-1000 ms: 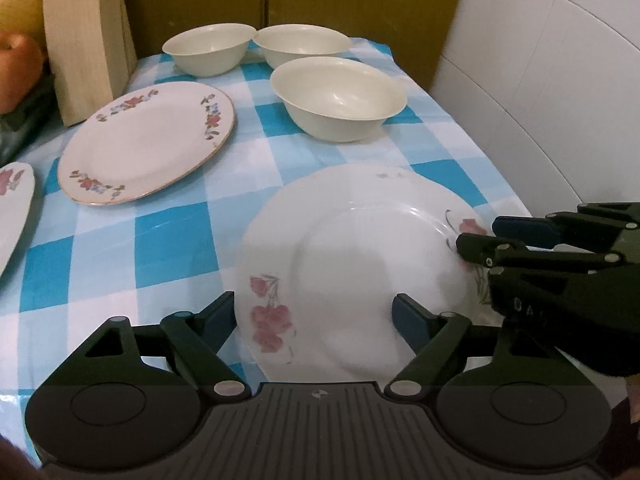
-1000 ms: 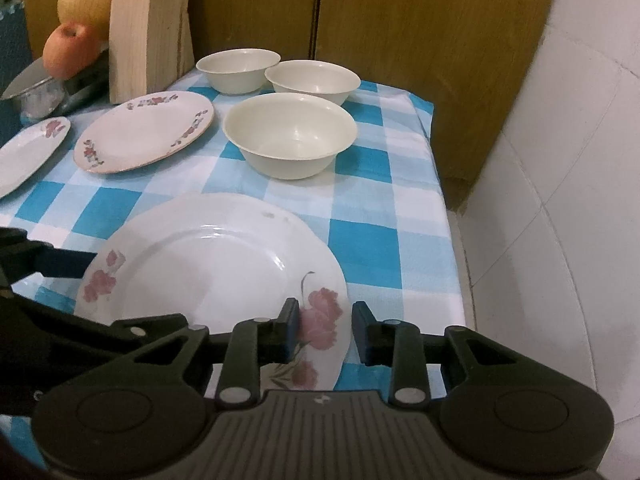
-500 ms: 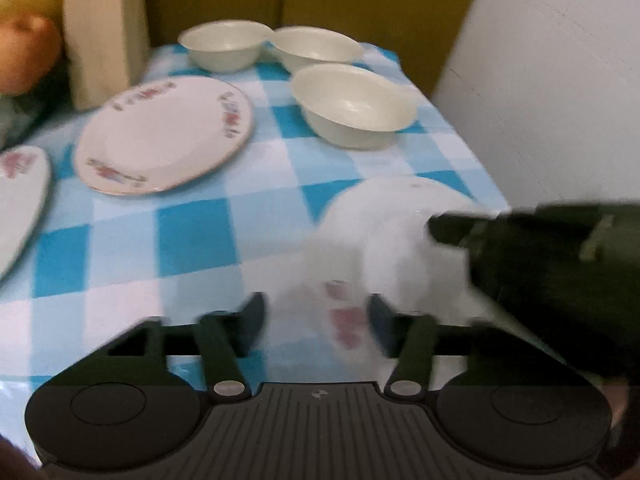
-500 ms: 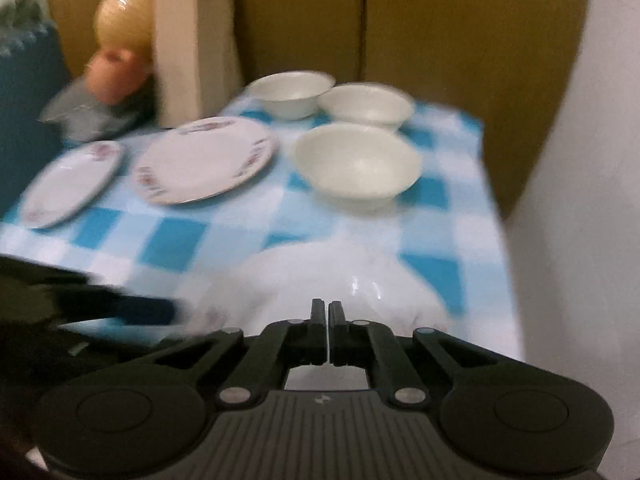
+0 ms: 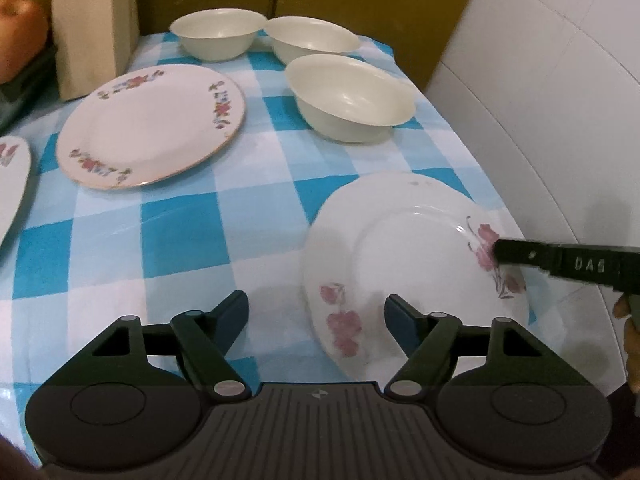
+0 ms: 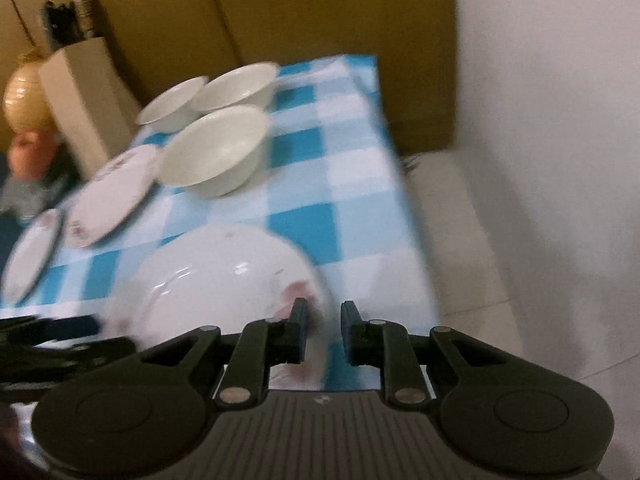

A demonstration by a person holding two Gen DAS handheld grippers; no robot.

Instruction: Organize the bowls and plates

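Gripping: right gripper (image 6: 323, 330) straddles the pink-flowered plate (image 5: 412, 264) rim, contact unclear.
Waiting: left gripper (image 5: 316, 316), fingers wide apart.
Behind: three cream bowls (image 5: 352, 98).

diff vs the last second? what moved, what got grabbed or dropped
The near white plate shifted toward the table's right edge and now looks tilted, its right side raised. The right gripper was open around its rim, shut half a second ago, and now stands part open with the rim between its fingers. The left gripper narrowed briefly and is open again, holding nothing. The three bowls and the floral plate stayed put.
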